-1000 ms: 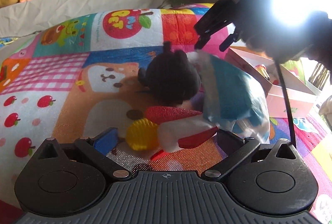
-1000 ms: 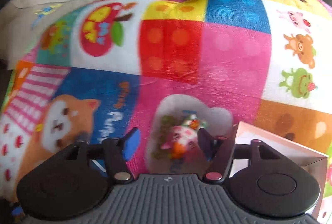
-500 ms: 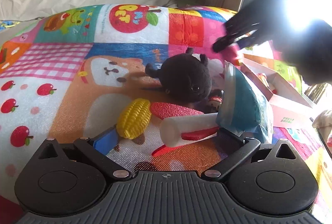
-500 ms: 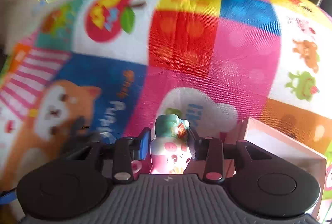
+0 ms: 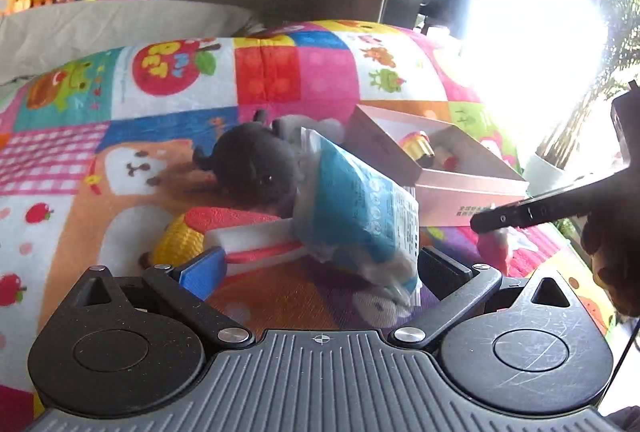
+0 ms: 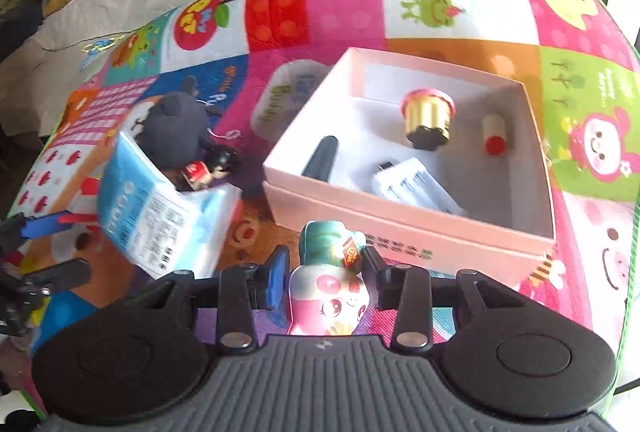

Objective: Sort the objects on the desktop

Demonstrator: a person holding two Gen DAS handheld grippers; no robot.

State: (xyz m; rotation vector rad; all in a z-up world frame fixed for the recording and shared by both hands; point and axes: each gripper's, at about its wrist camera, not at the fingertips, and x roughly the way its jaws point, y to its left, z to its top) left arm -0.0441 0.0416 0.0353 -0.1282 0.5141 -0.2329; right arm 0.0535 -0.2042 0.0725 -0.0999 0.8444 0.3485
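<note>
A small pink-and-white cartoon figurine with a green cap (image 6: 326, 284) sits clamped between the two fingers of the right gripper (image 6: 323, 272), whose blue pad (image 6: 276, 282) presses its left side while the black pad presses the other; the toy is held just in front of the near wall of an open pale pink cardboard box (image 6: 400, 228). From the left wrist view the same pink toy (image 5: 496, 246) shows at the tip of the right gripper's dark finger, off to the right of the box (image 5: 460, 191). Inside the box lie a gold-and-pink fluted cupcake toy (image 6: 428, 119), a white cylinder with a red end (image 6: 494, 133), a black pen-like stick (image 6: 322, 155) and a white ribbed block (image 6: 412, 183). The left gripper (image 5: 320, 268) stands wide open, and its fingers flank a crinkled blue-and-white plastic packet (image 5: 356, 203) that leans between them; whether either pad touches it cannot be told. Just beside the packet lie a white-and-red foam piece (image 5: 256, 236), a yellow toy corn cob (image 5: 178, 242) and a black plush animal (image 5: 256, 163). Everything rests on a bright patchwork play mat printed with cartoon animals (image 5: 160, 111). Near the plush, the right wrist view shows a tiny dark-haired figure in red (image 6: 212, 167).
</note>
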